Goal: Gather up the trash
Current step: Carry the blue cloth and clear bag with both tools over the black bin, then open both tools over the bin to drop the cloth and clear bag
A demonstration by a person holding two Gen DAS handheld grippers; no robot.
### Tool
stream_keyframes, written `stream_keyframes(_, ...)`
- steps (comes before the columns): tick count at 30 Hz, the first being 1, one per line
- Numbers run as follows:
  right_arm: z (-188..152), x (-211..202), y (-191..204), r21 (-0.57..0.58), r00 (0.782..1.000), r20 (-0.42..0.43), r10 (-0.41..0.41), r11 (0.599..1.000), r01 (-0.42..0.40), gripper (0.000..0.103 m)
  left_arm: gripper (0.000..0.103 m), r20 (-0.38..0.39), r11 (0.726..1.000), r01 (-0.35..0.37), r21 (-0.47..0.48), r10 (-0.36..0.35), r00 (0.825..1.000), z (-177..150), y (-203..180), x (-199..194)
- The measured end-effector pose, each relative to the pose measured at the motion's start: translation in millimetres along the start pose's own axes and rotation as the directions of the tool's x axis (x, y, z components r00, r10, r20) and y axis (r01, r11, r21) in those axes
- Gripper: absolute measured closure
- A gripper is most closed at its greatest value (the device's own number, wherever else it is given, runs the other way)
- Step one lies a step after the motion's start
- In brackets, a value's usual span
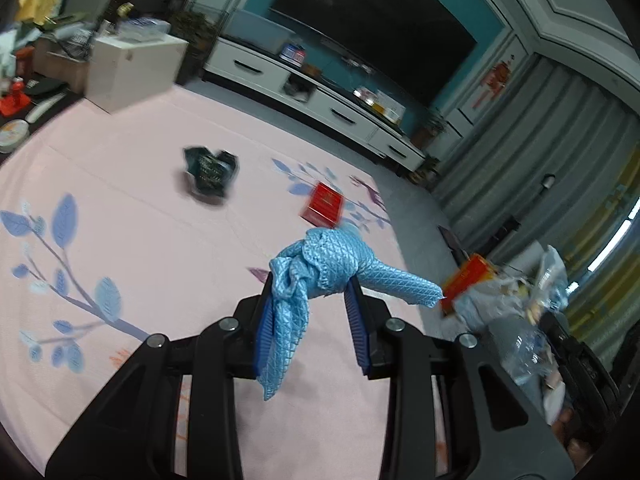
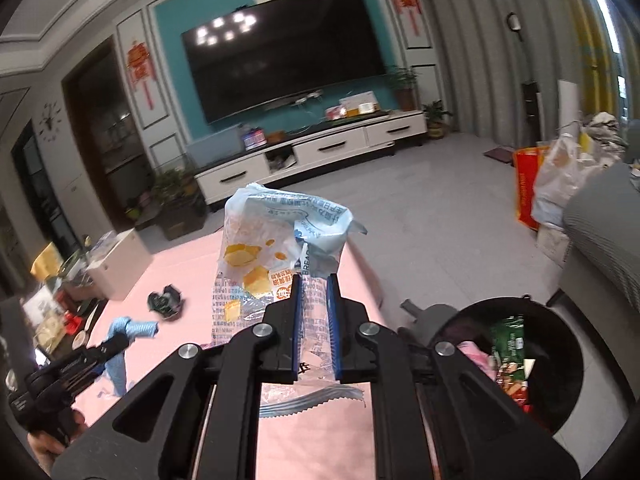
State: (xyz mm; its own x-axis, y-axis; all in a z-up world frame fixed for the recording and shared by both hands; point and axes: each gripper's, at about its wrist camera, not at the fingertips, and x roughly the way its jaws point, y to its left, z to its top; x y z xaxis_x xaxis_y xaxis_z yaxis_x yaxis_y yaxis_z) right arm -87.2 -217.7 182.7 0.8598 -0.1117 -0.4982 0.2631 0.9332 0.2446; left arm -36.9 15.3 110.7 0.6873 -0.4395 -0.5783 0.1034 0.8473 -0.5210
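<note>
Left gripper [image 1: 310, 280]: black frame with blue pads, clamped on a knotted light-blue cloth [image 1: 320, 268] that hangs above the pink mat [image 1: 140, 240]; one tail droops between the fingers, another sticks out to the right.
Right gripper [image 2: 316, 280]: its blue pads are pressed together on a clear bread wrapper [image 2: 276, 248], held upright over the mat's edge.
Writing: the wrapper shows the word "BREAD" beside the pads, along with blue Chinese print and pictures of yellow bread cubes; the rest is too small to read.
Trash on the mat: two pieces, one crumpled dark green packet [image 1: 210, 174] and one red box [image 1: 323, 205], well apart from each other; the lettering on both is blurred.
Bin [image 2: 560, 380]: one black round bin stands on the grey floor just right of the right gripper, holding a green packet [image 2: 509, 340] and other wrappers.
Mat pattern: blue leaf branches on pink.
Background: one dark television [image 2: 284, 52] on a teal wall above a white cabinet [image 2: 320, 150], and two red hanging ornaments, one on either side.
</note>
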Motion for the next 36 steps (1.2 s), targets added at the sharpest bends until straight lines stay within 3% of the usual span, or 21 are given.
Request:
stream_keyframes(3, 0, -8, -5, 0.010, 1.000, 0.021, -0.009, 1.000, 0.009, 0.090, 0.069, -0.028, 0.996, 0.089, 0.007, -0.089, 0.996, -5, -12, -3)
stream_keyframes(6, 4, -20, -14, 0.023, 0.998, 0.059, -0.019, 1.000, 0.017, 0.090, 0.069, -0.017, 0.993, 0.099, 0.069, -0.099, 0.995, -12, -32, -9)
stream_keyframes(10, 9, -49, -31, 0.041, 0.982, 0.148, -0.116, 0.993, 0.111, 0.090, 0.069, -0.033, 0.979, 0.123, 0.165, -0.119, 0.992, -27, -63, -11)
stream_keyframes(12, 12, -59, -41, 0.065, 0.977, 0.168, -0.130, 0.991, 0.121, 0.090, 0.069, -0.052, 0.971, 0.141, 0.194, -0.134, 0.990, -36, -78, -10)
stream_keyframes(14, 14, -67, -53, 0.089, 0.973, 0.182, -0.144, 0.988, 0.130, 0.090, 0.069, -0.099, 0.953, 0.203, 0.227, -0.184, 0.978, -47, -98, -7)
stream_keyframes(17, 13, -70, -65, 0.098, 0.965, 0.187, -0.183, 0.981, 0.167, 0.090, 0.069, -0.109, 0.932, 0.223, 0.286, -0.199, 0.974, -64, -126, -3)
stream_keyframes(25, 7, -59, -116, 0.164, 0.947, 0.108, -0.303, 0.945, 0.283, 0.090, 0.069, -0.168, 0.889, 0.240, 0.391, -0.188, 0.968, -99, -190, 30)
stream_keyframes(30, -1, -46, -146, 0.215, 0.944, 0.044, -0.328, 0.926, 0.311, 0.090, 0.069, -0.226, 0.872, 0.254, 0.418, -0.171, 0.959, -125, -223, 59)
stream_keyframes(36, -10, -32, -179, 0.272, 0.925, -0.056, -0.376, 0.886, 0.377, 0.090, 0.069, -0.297, 0.851, 0.244, 0.465, -0.110, 0.949, -154, -248, 98)
